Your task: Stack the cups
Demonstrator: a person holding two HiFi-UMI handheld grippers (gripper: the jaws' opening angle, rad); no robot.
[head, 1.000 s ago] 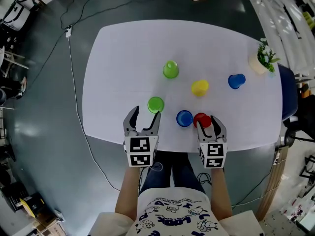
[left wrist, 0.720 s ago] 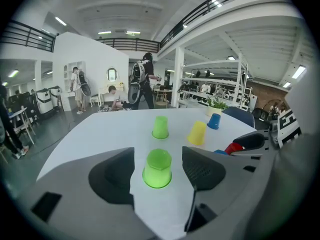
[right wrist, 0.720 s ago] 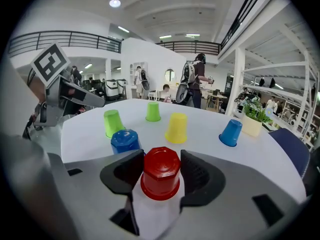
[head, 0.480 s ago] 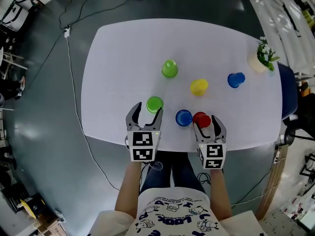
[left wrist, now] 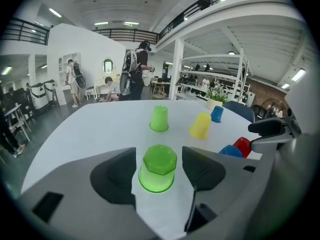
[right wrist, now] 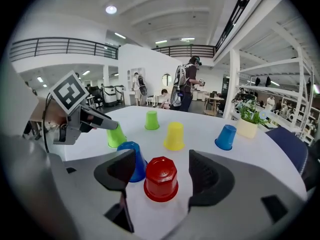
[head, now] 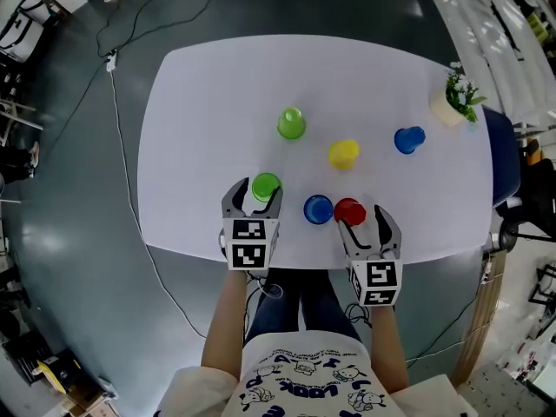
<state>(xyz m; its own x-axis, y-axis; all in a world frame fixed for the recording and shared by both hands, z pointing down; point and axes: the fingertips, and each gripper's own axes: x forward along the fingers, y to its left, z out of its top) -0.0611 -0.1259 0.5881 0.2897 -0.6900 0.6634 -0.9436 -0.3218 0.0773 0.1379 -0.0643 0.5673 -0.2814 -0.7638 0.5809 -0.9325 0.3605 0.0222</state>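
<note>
Several plastic cups stand upside down on the white table (head: 208, 102). The near green cup (head: 265, 186) (left wrist: 159, 171) sits between the jaws of my left gripper (head: 254, 196) (left wrist: 159, 160), which is open with a narrow gap on each side. My right gripper (head: 362, 222) (right wrist: 161, 161) is open; its jaws have just been opening and the red cup (head: 349, 211) (right wrist: 161, 179) stands untouched between them. A blue cup (head: 318, 208) (right wrist: 131, 160) stands just left of the red one. Farther off are a yellow cup (head: 344, 154), a second green cup (head: 290, 123) and a second blue cup (head: 408, 139).
A small potted plant (head: 456, 102) stands at the table's far right edge. The near table edge (head: 304, 263) runs just under both grippers. Cables lie on the floor (head: 113, 59) to the left. People stand in the hall beyond the table (left wrist: 135, 74).
My left gripper has moved forward and down, so the near green cup now sits between its jaws. The right gripper's jaws have spread wider around the red cup.
</note>
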